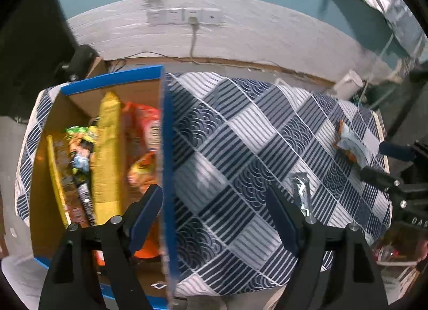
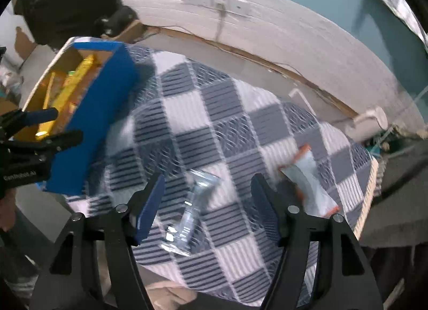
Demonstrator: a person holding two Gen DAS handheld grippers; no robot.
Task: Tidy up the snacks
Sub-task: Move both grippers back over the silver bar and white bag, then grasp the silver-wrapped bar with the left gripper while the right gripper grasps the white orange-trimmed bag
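A blue cardboard box [image 1: 167, 133] with a brown inside stands on the left of the checked tablecloth [image 1: 240, 128]. It holds a long yellow packet [image 1: 107, 154], orange bags [image 1: 145, 133] and several smaller snacks. My left gripper [image 1: 214, 197] is open above the box's right wall, one finger over the inside and one over the cloth. A silver packet [image 2: 192, 208] lies flat on the cloth, below and between the fingers of my open right gripper [image 2: 208, 184], and the pads are not on it. A pale blue and orange packet [image 2: 310, 181] lies just to its right.
The table's right edge [image 2: 367, 197] runs close behind the blue and orange packet. A white wall with a socket strip [image 1: 184, 16] and a hanging cable stands behind the table. A white cylinder [image 1: 347, 85] sits at the far right corner. A dark object [image 1: 80, 61] rests behind the box.
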